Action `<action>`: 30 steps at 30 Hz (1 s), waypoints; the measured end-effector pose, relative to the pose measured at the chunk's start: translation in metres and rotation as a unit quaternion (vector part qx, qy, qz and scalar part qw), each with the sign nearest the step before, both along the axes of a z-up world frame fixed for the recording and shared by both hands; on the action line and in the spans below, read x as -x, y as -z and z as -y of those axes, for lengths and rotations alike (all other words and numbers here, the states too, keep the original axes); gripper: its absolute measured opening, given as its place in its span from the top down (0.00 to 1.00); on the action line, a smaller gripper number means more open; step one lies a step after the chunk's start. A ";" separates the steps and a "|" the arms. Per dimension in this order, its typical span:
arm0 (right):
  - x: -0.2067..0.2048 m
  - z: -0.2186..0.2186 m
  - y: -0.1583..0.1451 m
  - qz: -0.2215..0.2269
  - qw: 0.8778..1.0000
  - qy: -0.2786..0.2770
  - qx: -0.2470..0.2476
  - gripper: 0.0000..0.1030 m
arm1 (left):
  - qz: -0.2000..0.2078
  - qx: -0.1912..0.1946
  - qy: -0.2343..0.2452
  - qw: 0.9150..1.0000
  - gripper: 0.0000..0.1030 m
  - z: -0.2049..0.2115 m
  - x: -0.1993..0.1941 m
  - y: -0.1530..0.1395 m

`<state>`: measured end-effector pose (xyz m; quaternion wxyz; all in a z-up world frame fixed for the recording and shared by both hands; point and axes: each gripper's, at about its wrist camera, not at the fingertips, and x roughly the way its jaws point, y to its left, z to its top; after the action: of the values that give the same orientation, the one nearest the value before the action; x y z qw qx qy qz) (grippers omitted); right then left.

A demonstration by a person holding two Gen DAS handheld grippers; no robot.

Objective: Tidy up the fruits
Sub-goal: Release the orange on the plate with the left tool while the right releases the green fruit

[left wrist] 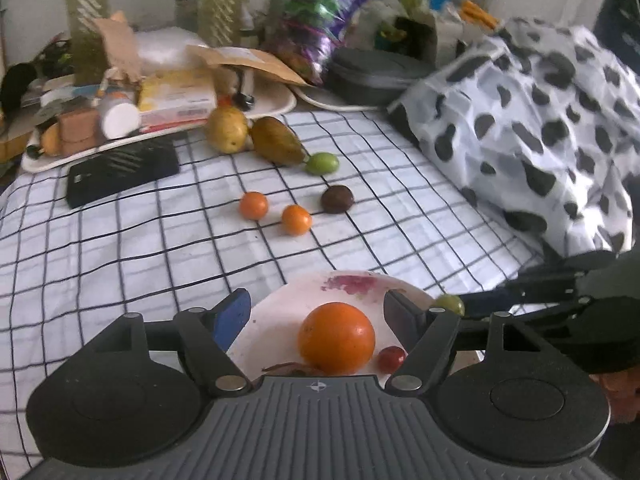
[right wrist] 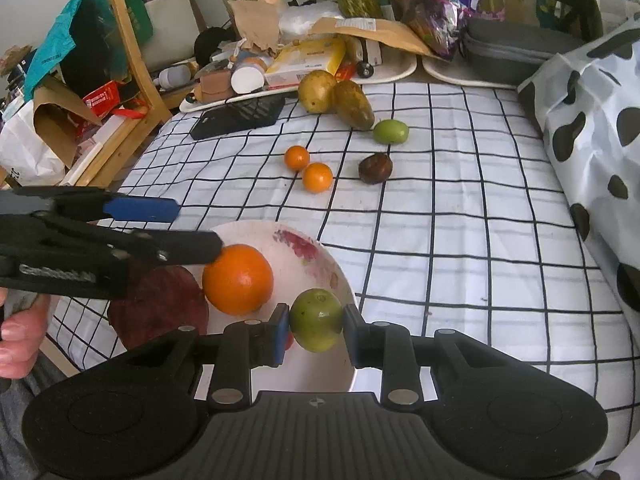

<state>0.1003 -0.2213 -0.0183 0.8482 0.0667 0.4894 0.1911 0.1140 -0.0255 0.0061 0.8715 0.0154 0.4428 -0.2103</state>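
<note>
A white bowl [right wrist: 320, 252] sits on the checked cloth and holds a large orange [right wrist: 237, 279], a dark red fruit [right wrist: 160, 312] and a small red fruit [left wrist: 391, 359]. My right gripper [right wrist: 315, 330] is shut on a green fruit [right wrist: 316, 319], held over the bowl's right side. My left gripper [left wrist: 318, 316] is open above the bowl, jaws either side of the large orange [left wrist: 337, 337]. Farther back lie two small oranges [right wrist: 297, 158] [right wrist: 317, 177], a brown fruit [right wrist: 375, 167], a green fruit [right wrist: 391, 131], a pear [right wrist: 354, 105] and a yellow fruit [right wrist: 317, 91].
A black flat device [right wrist: 239, 117] and a cluttered white tray [right wrist: 224, 98] sit at the back left. A cow-print bag [right wrist: 592, 120] lines the right side. A grey case [right wrist: 516, 56] and packets fill the back. A wooden chair [right wrist: 132, 60] stands left of the table.
</note>
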 end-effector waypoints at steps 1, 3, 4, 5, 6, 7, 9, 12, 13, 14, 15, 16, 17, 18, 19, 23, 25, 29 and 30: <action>-0.001 0.001 0.001 -0.005 1.000 0.004 -0.005 0.71 | 0.001 0.002 -0.005 1.000 0.30 -0.002 0.002 0.000; -0.004 0.001 0.003 -0.013 1.000 0.013 -0.016 0.71 | 0.005 0.003 -0.010 1.000 0.30 -0.005 0.003 -0.001; -0.006 0.001 0.003 -0.016 0.999 0.018 -0.021 0.71 | 0.008 0.004 -0.013 1.000 0.30 -0.006 0.004 -0.002; -0.008 0.000 0.003 -0.017 0.999 0.021 -0.025 0.71 | 0.012 0.006 -0.015 1.000 0.30 -0.007 0.005 -0.003; -0.009 0.000 0.004 -0.017 0.999 0.023 -0.029 0.71 | 0.014 0.008 -0.019 1.000 0.30 -0.009 0.006 -0.004; -0.010 -0.001 0.004 -0.017 0.999 0.024 -0.031 0.71 | 0.015 0.008 -0.021 1.000 0.30 -0.011 0.008 -0.004; -0.012 -0.003 0.004 -0.014 0.999 0.024 -0.034 0.70 | 0.017 0.006 -0.029 0.999 0.30 -0.014 0.010 -0.006; -0.014 -0.001 0.000 -0.002 0.998 0.032 -0.047 0.40 | 0.022 0.011 -0.043 0.999 0.30 -0.019 0.014 -0.011; -0.014 0.001 -0.002 0.004 0.998 0.036 -0.056 0.35 | 0.023 0.012 -0.046 0.999 0.30 -0.020 0.015 -0.013; -0.013 0.003 -0.004 0.008 0.997 0.039 -0.065 0.30 | 0.024 0.011 -0.048 0.998 0.30 -0.021 0.016 -0.014; -0.012 0.005 -0.006 0.011 0.996 0.042 -0.074 0.25 | 0.026 0.009 -0.050 0.998 0.30 -0.021 0.017 -0.015; -0.012 0.006 -0.007 0.012 0.996 0.044 -0.080 0.23 | 0.027 0.007 -0.051 0.998 0.30 -0.022 0.018 -0.015; -0.011 0.007 -0.009 0.015 0.995 0.047 -0.083 0.20 | 0.028 0.006 -0.053 0.998 0.30 -0.023 0.019 -0.016; -0.009 0.008 -0.010 0.020 0.995 0.048 -0.083 0.19 | 0.028 0.007 -0.054 0.998 0.30 -0.024 0.019 -0.016; -0.009 0.008 -0.012 0.024 0.995 0.047 -0.080 0.19 | 0.027 0.008 -0.056 0.998 0.30 -0.025 0.018 -0.015; -0.007 0.007 -0.014 0.031 0.997 0.051 -0.057 0.14 | 0.027 0.005 -0.051 0.998 0.30 -0.026 0.017 -0.013; -0.006 0.006 -0.014 0.037 0.997 0.050 -0.042 0.08 | 0.024 0.003 -0.042 0.999 0.30 -0.026 0.017 -0.010; -0.004 0.002 -0.011 0.049 0.998 0.041 -0.006 0.06 | 0.018 0.006 -0.035 0.999 0.30 -0.029 0.014 -0.002; -0.004 0.001 -0.009 0.051 0.998 0.038 0.003 0.06 | 0.017 0.005 -0.034 0.999 0.30 -0.029 0.013 -0.001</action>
<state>0.1044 -0.2222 -0.0090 0.8788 0.0731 0.4435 0.1602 0.1011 0.0040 0.0074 0.8858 -0.0004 0.4268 -0.1821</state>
